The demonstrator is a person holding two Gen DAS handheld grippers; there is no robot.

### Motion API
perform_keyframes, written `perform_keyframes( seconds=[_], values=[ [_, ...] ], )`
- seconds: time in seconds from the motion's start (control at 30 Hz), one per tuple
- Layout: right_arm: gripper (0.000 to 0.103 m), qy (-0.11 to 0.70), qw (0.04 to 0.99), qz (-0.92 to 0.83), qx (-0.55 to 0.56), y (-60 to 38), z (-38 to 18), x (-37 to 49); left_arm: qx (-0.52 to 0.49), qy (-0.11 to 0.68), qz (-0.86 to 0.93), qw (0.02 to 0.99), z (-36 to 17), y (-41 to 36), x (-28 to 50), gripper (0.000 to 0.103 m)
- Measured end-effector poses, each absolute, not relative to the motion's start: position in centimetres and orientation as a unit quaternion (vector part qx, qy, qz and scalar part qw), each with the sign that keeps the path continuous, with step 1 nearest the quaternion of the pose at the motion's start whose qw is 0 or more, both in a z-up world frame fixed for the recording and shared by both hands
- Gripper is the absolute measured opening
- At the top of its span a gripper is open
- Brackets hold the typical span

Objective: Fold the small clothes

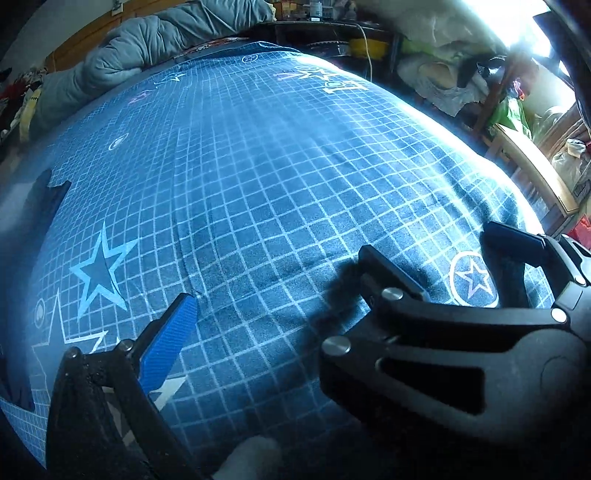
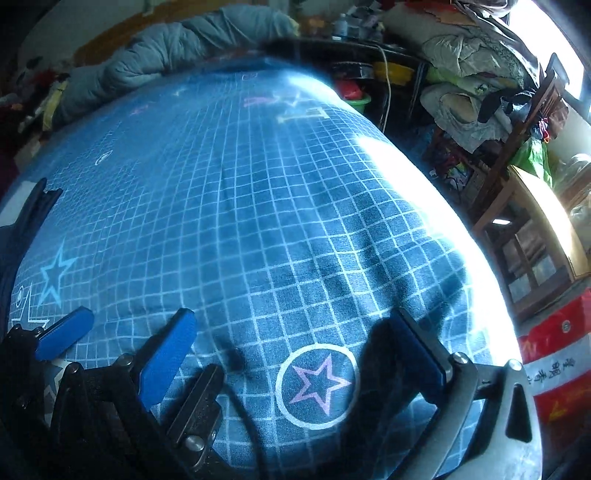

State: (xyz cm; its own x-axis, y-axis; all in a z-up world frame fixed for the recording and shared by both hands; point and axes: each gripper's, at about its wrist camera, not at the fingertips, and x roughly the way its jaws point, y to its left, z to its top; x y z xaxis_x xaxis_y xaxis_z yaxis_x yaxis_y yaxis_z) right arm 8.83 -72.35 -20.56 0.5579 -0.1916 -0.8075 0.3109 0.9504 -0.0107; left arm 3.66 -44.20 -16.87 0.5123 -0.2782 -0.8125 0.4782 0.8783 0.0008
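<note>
Above blue grid bedsheet [image 2: 258, 221]: right claw [image 2: 295, 350] and left claw [image 2: 122, 332] spread, empty; bed edge [image 2: 461, 236] right.

Daylight is pouring in from the upper right, blowing out the window [image 1: 509, 22] and glaring along the bedspread [image 2: 424, 192] edge; fisheye corners are darkening, and everything's looking softly blurred.

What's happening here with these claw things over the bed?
A person holds two grippers above a bed, setting up to fold small clothes. The left gripper and right gripper hover side by side over the star-patterned sheet, jaws open and empty. A dark blue cloth lies off to the left, untouched.
</note>
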Motion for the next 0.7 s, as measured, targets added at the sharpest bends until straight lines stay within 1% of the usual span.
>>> perform_keyframes(
  seconds=[0.2,0.23,0.7],
  values=[
    [0.103,0.445,0.882,-0.141,0.068,-72.1,-20.7,8.7,0.110,0.439,-0.219,0.864,-17.1,-45.2,3.2,0.103],
    [0.103,0.445,0.882,-0.141,0.068,-72.0,-20.7,8.7,0.111,0.439,-0.219,0.864,-17.9,-46.9,4.3,0.103],
    [0.103,0.445,0.882,-0.141,0.068,-71.9,-20.8,8.7,0.112,0.440,-0.220,0.863,-17.5,-47.0,4.5,0.103]
  ],
)
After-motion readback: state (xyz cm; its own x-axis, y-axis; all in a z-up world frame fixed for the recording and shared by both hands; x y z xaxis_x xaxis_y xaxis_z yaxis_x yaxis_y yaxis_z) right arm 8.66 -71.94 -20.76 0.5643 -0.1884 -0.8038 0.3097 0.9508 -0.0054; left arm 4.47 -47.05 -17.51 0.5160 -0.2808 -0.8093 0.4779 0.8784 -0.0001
